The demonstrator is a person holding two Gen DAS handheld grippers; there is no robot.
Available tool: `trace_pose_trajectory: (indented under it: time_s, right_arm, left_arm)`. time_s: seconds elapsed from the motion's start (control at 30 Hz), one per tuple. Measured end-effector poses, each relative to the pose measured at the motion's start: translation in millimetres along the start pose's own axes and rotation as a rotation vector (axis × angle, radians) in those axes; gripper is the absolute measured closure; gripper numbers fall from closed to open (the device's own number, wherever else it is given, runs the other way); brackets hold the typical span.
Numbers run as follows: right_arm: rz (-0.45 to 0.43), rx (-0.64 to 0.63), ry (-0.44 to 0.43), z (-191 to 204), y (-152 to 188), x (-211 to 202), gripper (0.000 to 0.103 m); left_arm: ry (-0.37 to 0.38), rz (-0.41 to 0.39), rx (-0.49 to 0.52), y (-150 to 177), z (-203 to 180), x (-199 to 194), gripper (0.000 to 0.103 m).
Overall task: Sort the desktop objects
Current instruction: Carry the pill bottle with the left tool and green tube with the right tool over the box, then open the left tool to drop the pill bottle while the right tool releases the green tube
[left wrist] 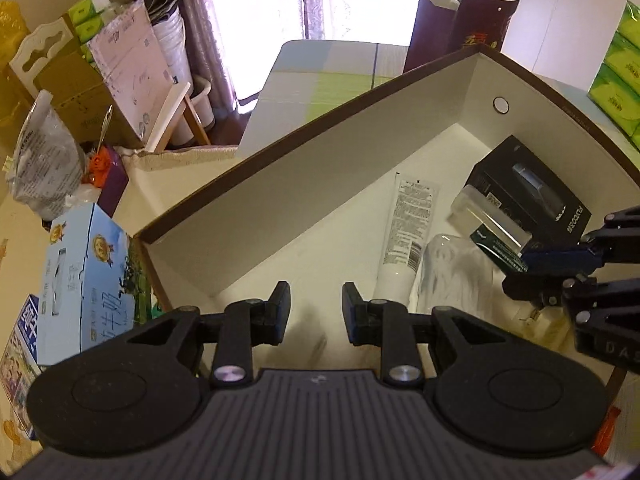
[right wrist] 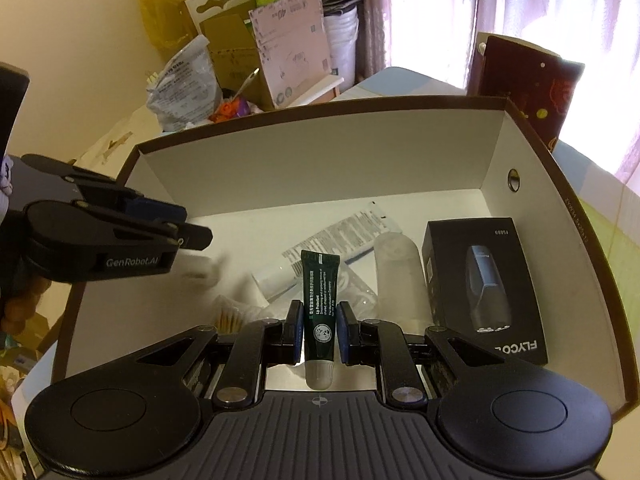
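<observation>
My right gripper [right wrist: 319, 330] is shut on a dark green lip-balm tube [right wrist: 320, 300], held cap toward the camera above the floor of a brown-rimmed open box with white walls [right wrist: 320, 168]. On the box floor lie a white printed tube [right wrist: 340, 236], a clear bottle [right wrist: 396, 268], a black FLYCO shaver box [right wrist: 484, 284] and a bag of cotton swabs [right wrist: 230, 316]. My left gripper [left wrist: 316, 312] is open and holds nothing, over the bare left part of the box [left wrist: 320, 184]. In the left wrist view the right gripper [left wrist: 532, 274] enters from the right with the green tube [left wrist: 500, 248].
Left of the box lie a blue milk carton [left wrist: 88, 280], a plastic bag [left wrist: 44, 168] and cardboard boxes [left wrist: 80, 92]. A dark red gift bag [left wrist: 452, 32] stands behind the box. Green tissue packs [left wrist: 620, 60] are stacked at the far right.
</observation>
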State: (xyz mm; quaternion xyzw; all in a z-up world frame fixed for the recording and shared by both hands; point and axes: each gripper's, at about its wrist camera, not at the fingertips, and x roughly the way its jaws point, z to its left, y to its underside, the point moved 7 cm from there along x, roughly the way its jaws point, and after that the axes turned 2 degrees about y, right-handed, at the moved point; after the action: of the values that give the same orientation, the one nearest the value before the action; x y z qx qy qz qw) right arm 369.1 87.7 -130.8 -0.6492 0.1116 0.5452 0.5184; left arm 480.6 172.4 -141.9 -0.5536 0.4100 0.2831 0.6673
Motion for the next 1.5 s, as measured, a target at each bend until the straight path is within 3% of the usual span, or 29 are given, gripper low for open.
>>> trace_pose_trajectory:
  time_s: [0.07,0.77,0.9,1.03,1.23,1.3,1.37,1.5]
  right_arm:
    - [0.003,-0.004,-0.006,0,1,-1,0.089]
    - [0.078,-0.106,-0.144,31,28,-1,0.086]
    - [0.072,-0.106,-0.120,28,30,-5,0.060]
    - [0.060,-0.094,-0.102,23,29,-12,0.053]
    - [0.044,-0.094,-0.070,19,28,-21,0.030]
    - [0.032,-0.091,-0.052,17,27,-24,0.015]
    - [0.014,-0.093,-0.025,16,25,-28,0.008]
    - [-0.003,-0.094,0.008,13,25,-37,0.005]
  left_arm:
    - [-0.010,-0.004,0.007,0,-1,0,0.072]
    - [0.010,-0.019,-0.010,14,-7,-25,0.062]
    - [0.007,-0.025,-0.012,17,-7,-31,0.056]
    - [0.010,-0.029,-0.014,19,-8,-35,0.055]
    - [0.010,-0.035,-0.006,21,-11,-43,0.047]
    - [0.001,-0.035,-0.007,22,-13,-47,0.028]
    - [-0.013,-0.043,-0.004,23,-14,-51,0.024]
    - [-0.014,-0.052,-0.003,25,-18,-61,0.017]
